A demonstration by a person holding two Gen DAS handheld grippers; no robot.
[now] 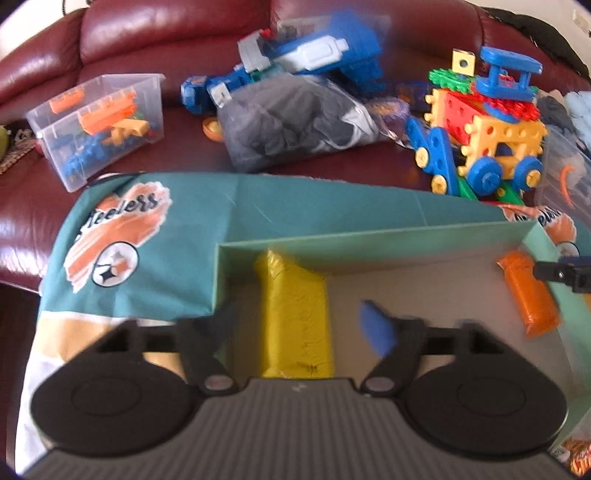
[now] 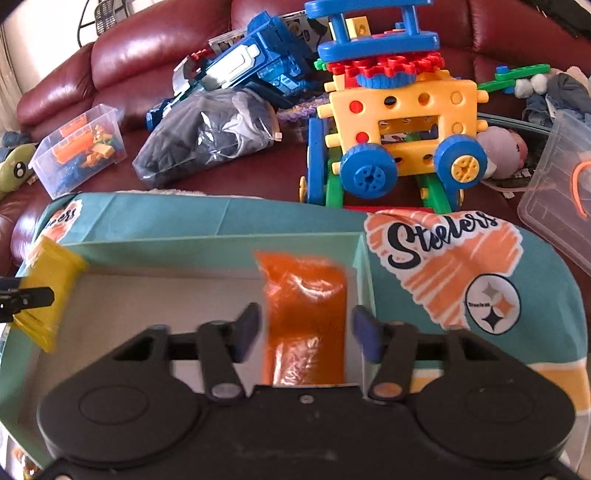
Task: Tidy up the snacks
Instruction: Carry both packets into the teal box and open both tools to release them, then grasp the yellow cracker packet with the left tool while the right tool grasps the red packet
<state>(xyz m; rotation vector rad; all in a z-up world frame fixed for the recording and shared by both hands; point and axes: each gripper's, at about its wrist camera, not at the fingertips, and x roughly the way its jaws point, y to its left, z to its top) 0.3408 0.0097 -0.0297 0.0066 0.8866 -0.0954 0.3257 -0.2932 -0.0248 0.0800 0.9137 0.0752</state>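
A mint green box (image 1: pixel 369 243) with a pale floor lies on a teal Steelers cloth (image 1: pixel 155 236). A yellow snack pack (image 1: pixel 295 314) lies in the box's left part, between the wide-open fingers of my left gripper (image 1: pixel 299 325). An orange snack pack (image 2: pixel 306 317) lies at the box's right wall (image 2: pixel 364 266), between the open fingers of my right gripper (image 2: pixel 306 332), not pinched. The orange pack (image 1: pixel 528 295) also shows in the left wrist view, the yellow pack (image 2: pixel 48 291) in the right wrist view.
Behind the box, on a dark red leather sofa (image 1: pixel 147 33), are a clear bin of toy parts (image 1: pixel 99 122), a plastic bag of dark clothes (image 1: pixel 295 122), a blue toy (image 1: pixel 314 55) and a yellow and blue toy vehicle (image 2: pixel 402 122). A clear tub (image 2: pixel 554 192) stands far right.
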